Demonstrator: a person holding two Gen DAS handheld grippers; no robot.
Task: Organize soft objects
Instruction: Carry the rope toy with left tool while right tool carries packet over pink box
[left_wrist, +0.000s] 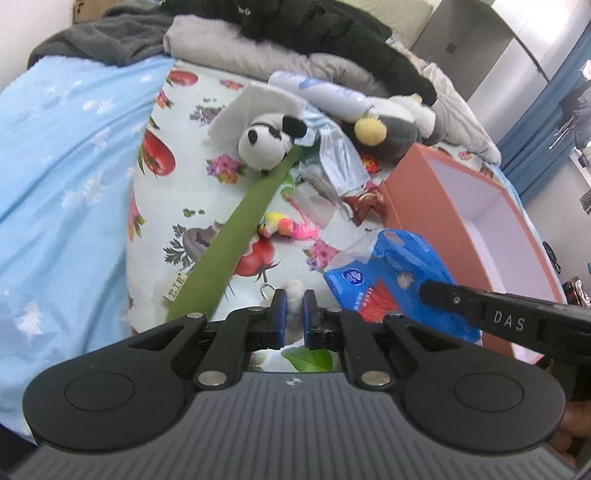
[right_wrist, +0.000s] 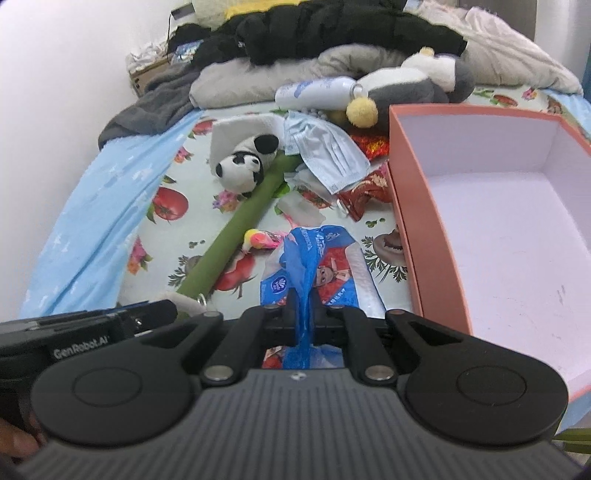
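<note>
A panda plush (left_wrist: 266, 144) (right_wrist: 240, 170) lies on the bed with a long green plush stalk (left_wrist: 236, 236) (right_wrist: 229, 236) running from it toward me. My left gripper (left_wrist: 294, 299) (right_wrist: 162, 310) is shut on the white fluffy end of that stalk, beside a metal key ring. A blue tissue pack (left_wrist: 391, 273) (right_wrist: 325, 266) sits just right of it. My right gripper (right_wrist: 303, 299) (left_wrist: 436, 291) is shut on the pack's loose blue wrapper, which is pulled up between the pads. An open pink box (left_wrist: 417, 195) (right_wrist: 424, 229) with nothing in it stands to the right.
A grey plush with a yellow pom (left_wrist: 391, 136), a white bottle (left_wrist: 325, 92), a face mask (right_wrist: 325, 151), a red pouch (left_wrist: 365, 201) and a small yellow-pink bird toy (left_wrist: 280, 225) are scattered on the sheet. A blue blanket (left_wrist: 66, 166) lies at the left, with dark clothes piled at the back.
</note>
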